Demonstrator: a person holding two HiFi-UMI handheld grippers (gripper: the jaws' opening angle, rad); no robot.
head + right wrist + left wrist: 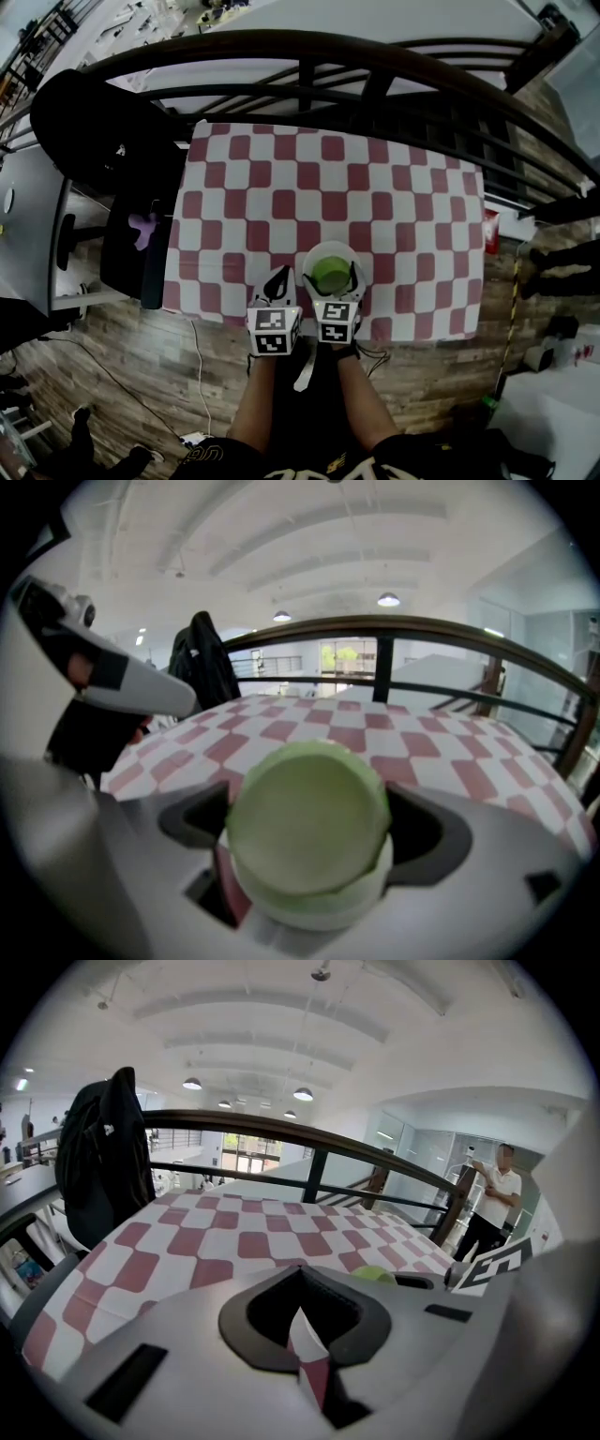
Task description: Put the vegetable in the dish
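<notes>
A round pale-green vegetable (pixel 307 816) sits between the jaws of my right gripper (pixel 309 841), whose pads press on its two sides. In the head view the vegetable (pixel 330 274) is over a white dish (pixel 330 247) near the front edge of the red-and-white checked table (pixel 281 187), with my right gripper (pixel 333 281) around it. My left gripper (pixel 279 279) is just left of the dish, shut with nothing in it. In the left gripper view its jaws (pixel 302 1302) meet, and the vegetable (pixel 375 1274) peeks up to the right.
A dark curved railing (pixel 309 56) runs behind the table. A black jacket (pixel 89 122) hangs on a chair at the left, above a black seat (pixel 136 246). A person (pixel 492 1199) stands beyond the table's right side. Wooden floor (pixel 122 375) lies below the front edge.
</notes>
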